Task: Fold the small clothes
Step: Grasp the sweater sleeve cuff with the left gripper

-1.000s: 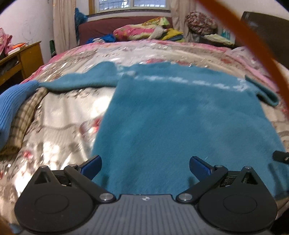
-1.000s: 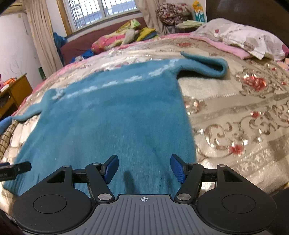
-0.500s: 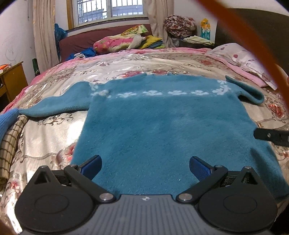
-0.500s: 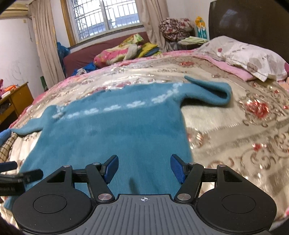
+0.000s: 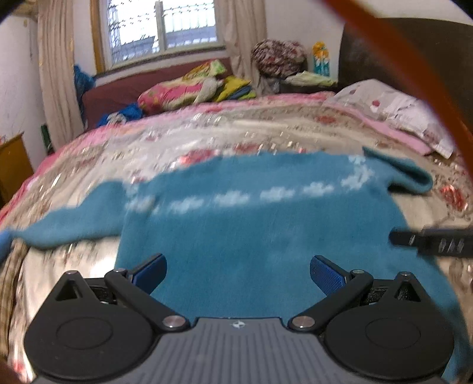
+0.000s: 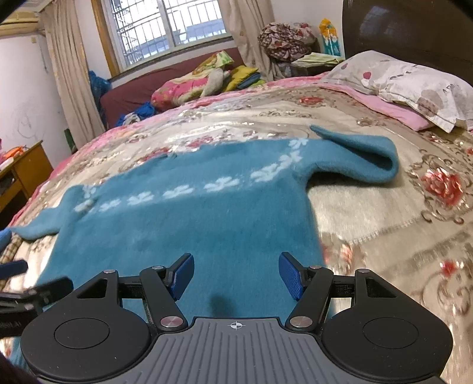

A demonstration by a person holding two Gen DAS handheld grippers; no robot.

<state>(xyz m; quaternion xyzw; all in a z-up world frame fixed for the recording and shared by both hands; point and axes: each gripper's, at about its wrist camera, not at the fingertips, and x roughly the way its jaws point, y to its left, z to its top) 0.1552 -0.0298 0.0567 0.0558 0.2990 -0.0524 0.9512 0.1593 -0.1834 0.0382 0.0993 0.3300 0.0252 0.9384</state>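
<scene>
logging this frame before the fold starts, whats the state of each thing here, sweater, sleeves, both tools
sweater: spread flat on the bedspread, unfolded
right sleeve: doubled back on itself
left sleeve: stretched out sideways, flat
left tool: open, empty, over the sweater's hem
right tool: open, empty, over the hem
pillow: lying at the head of the bed

Barred window (image 6: pixel 174 26) lights cream curtains (image 6: pixel 74 73); dark headboard (image 6: pixel 414 32) right.
</scene>
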